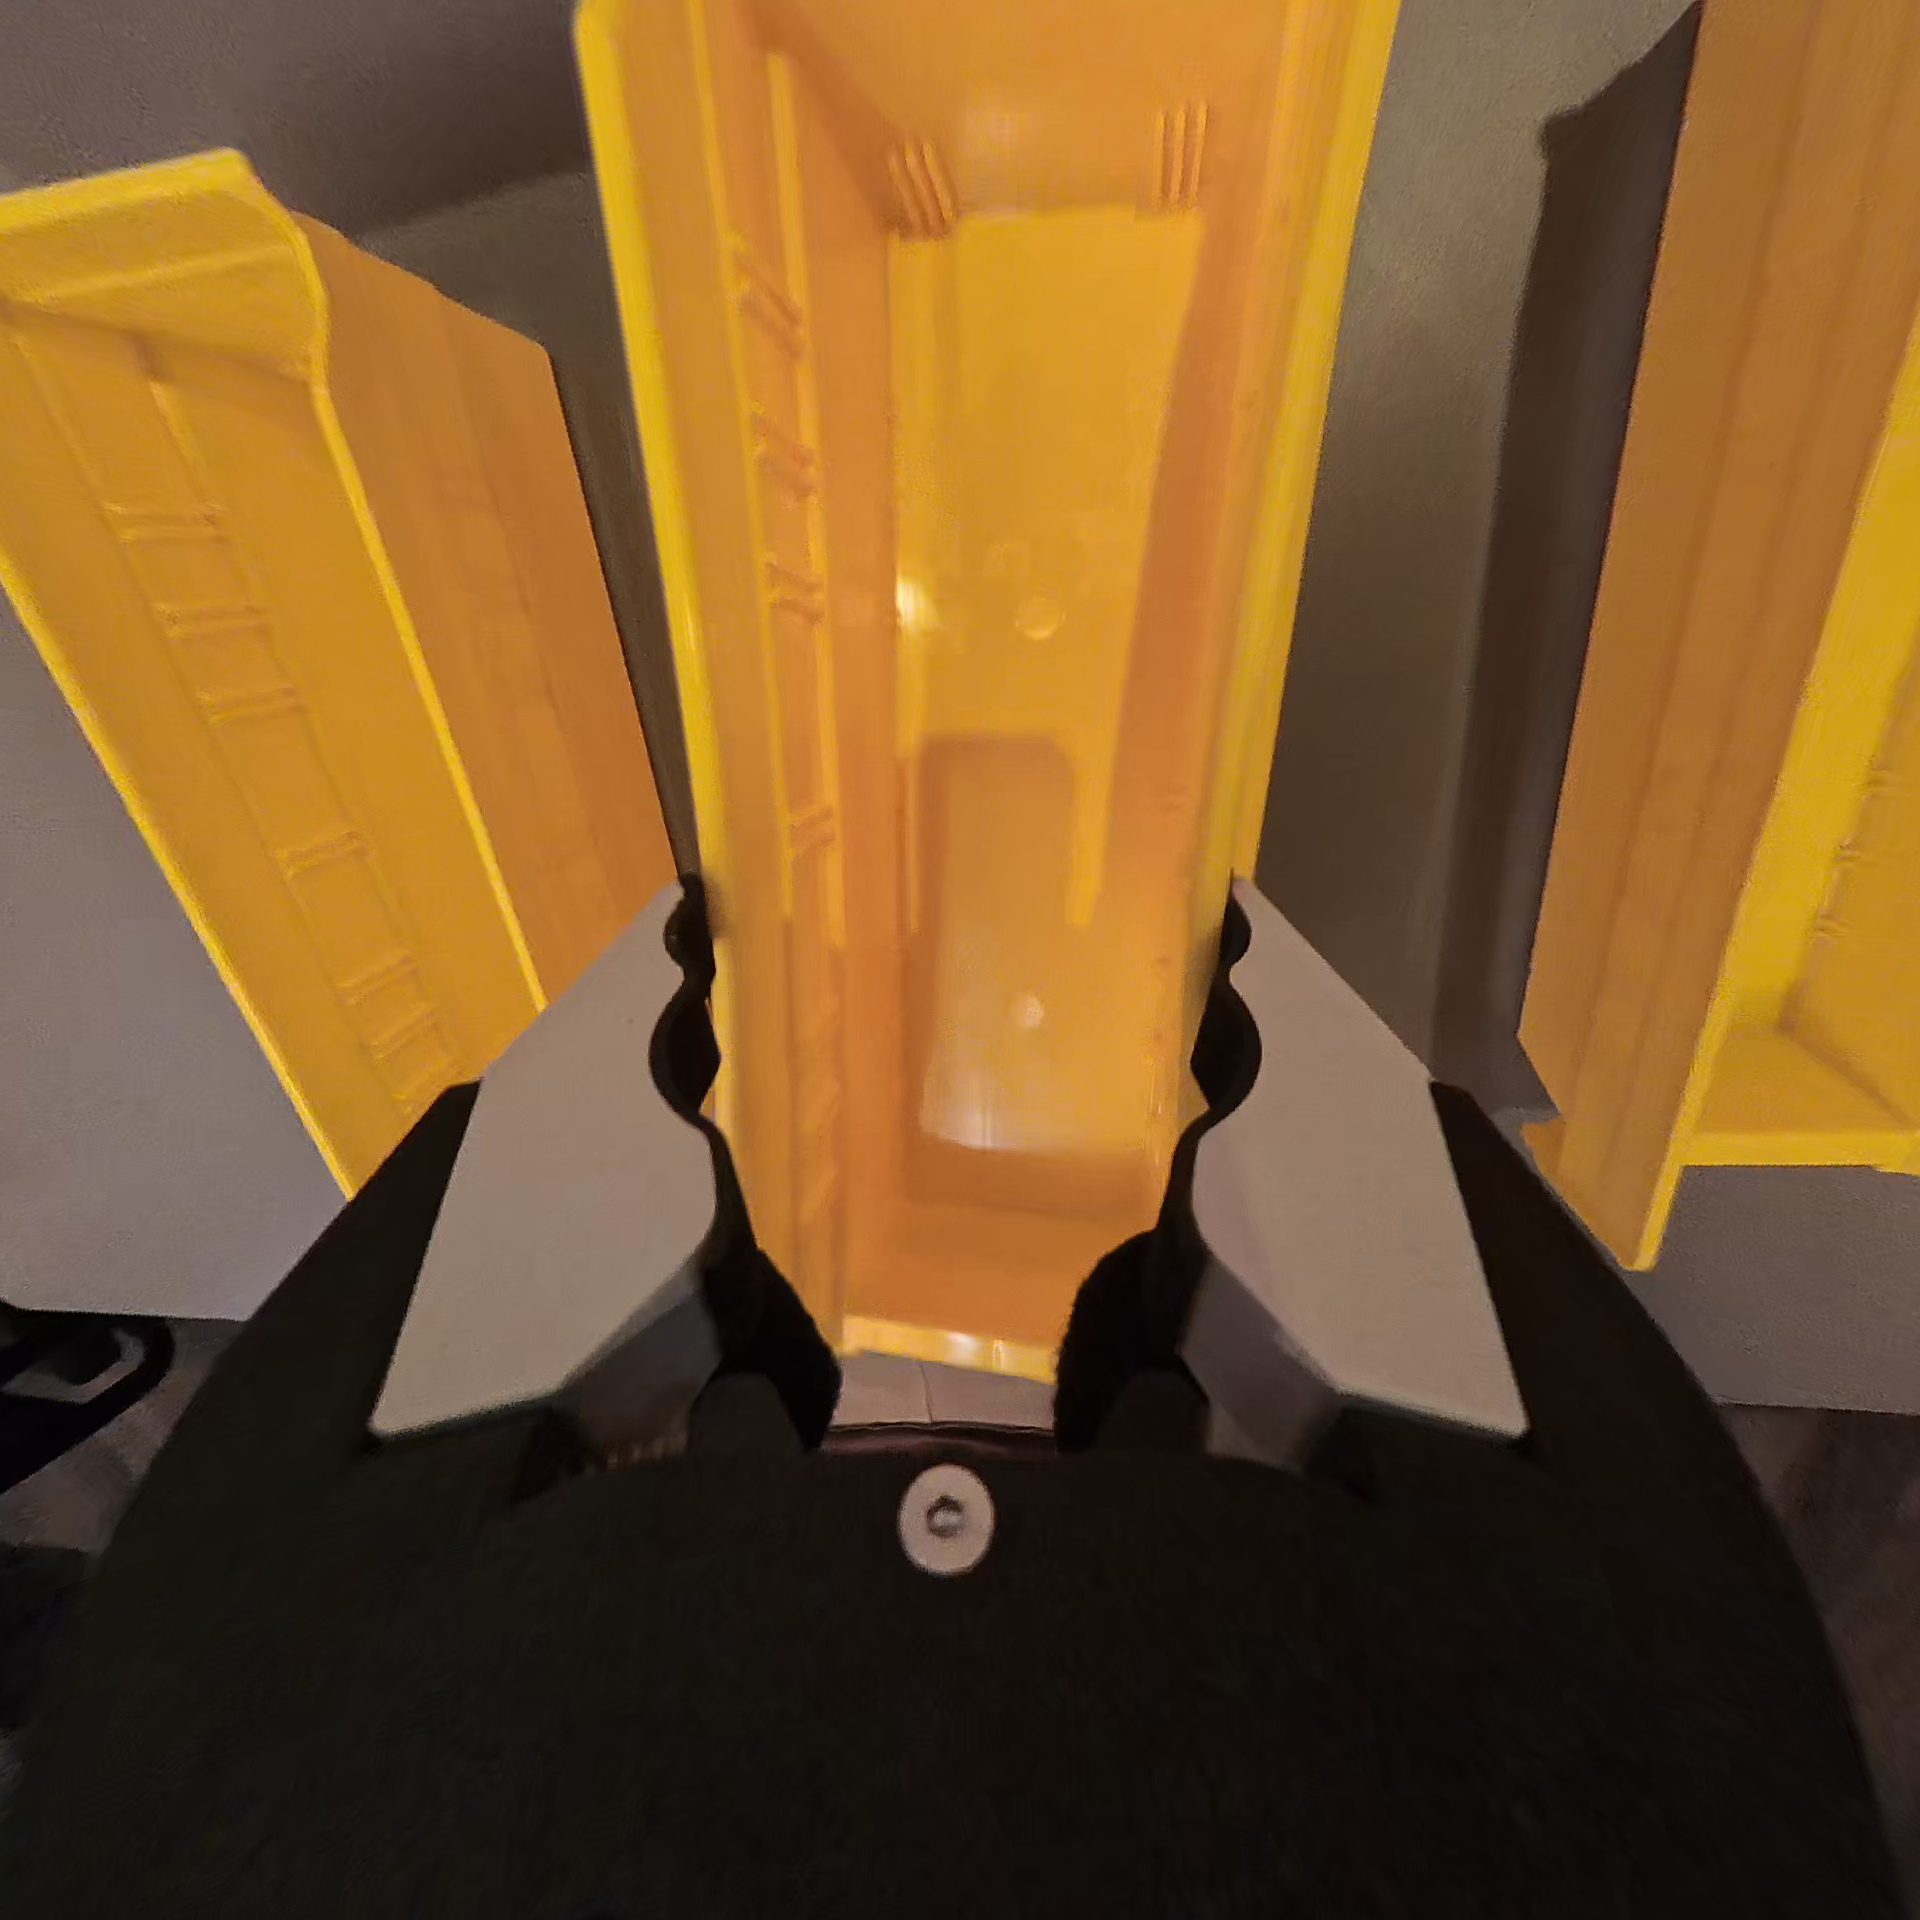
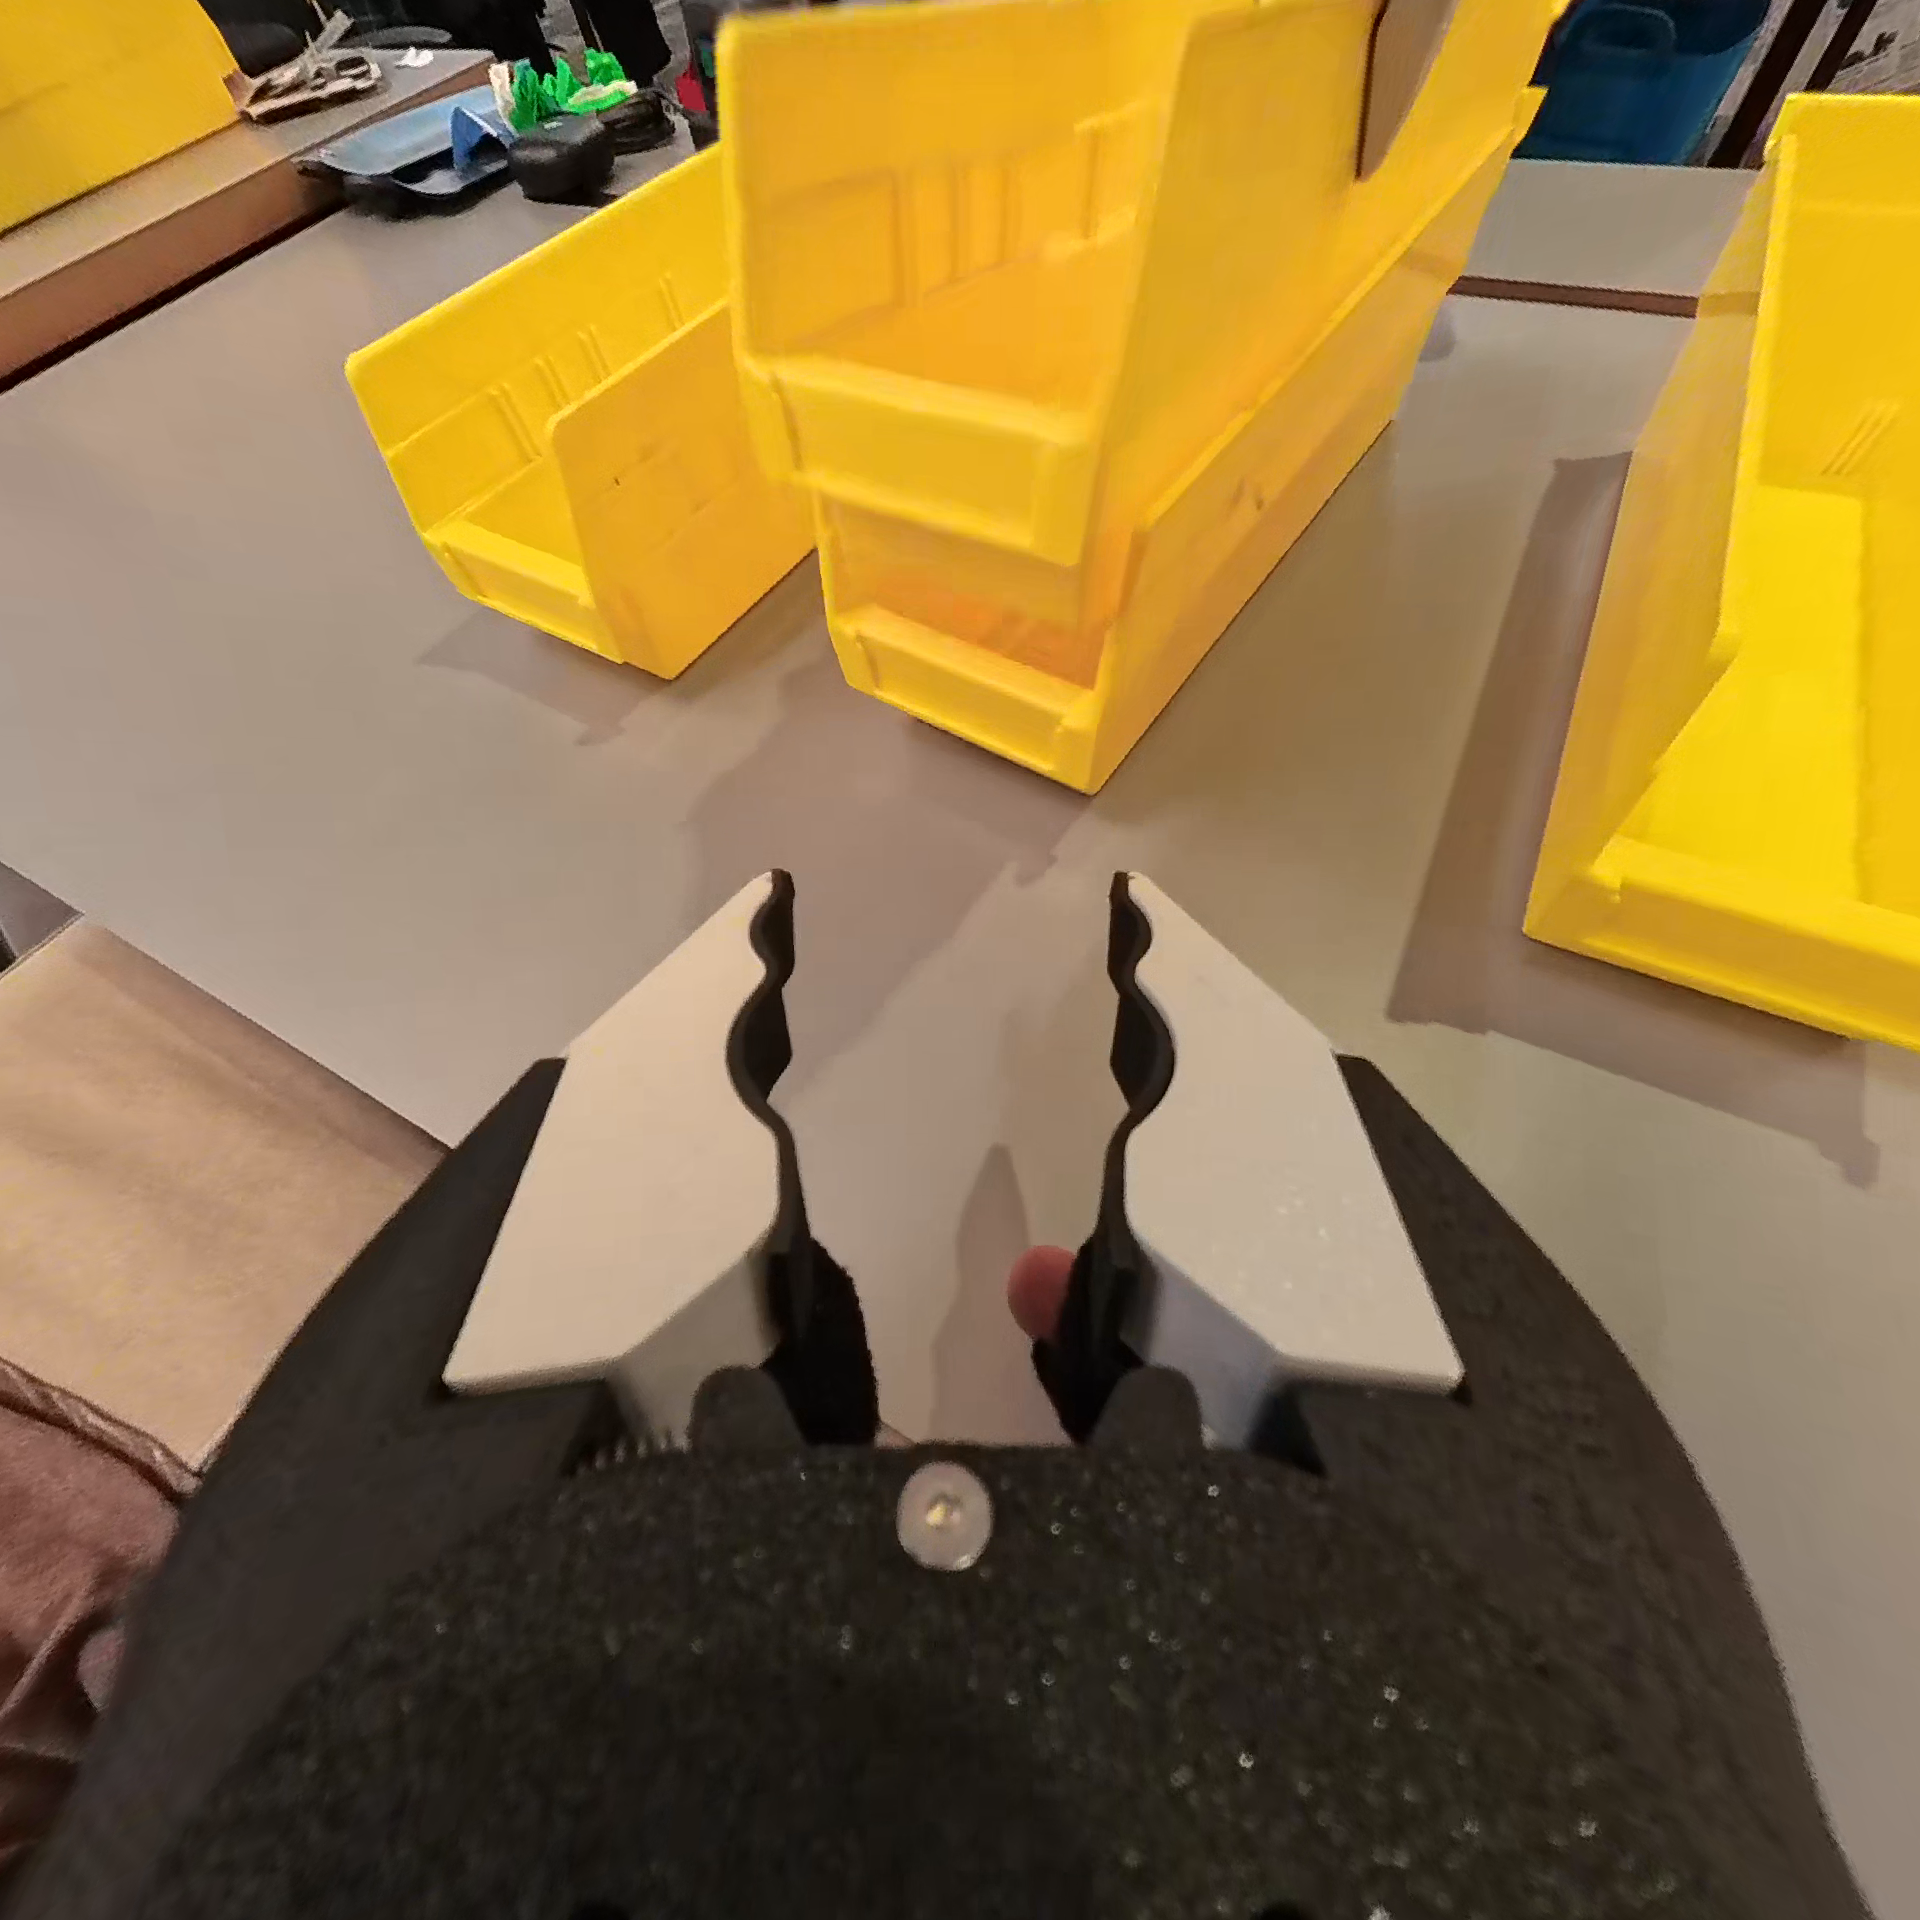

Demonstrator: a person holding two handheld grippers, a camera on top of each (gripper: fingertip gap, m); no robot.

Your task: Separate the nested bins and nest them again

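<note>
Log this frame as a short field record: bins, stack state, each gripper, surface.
bins on table: lone bin left; two-bin stack centre; another bin right
stack: upper bin raised, tilted, partly inside lower bin
left gripper: fingers straddle the upper bin's end; contact unclear
right gripper: open, empty, above the grey table, short of the stack
background: another yellow bin and clutter on a far table
</note>
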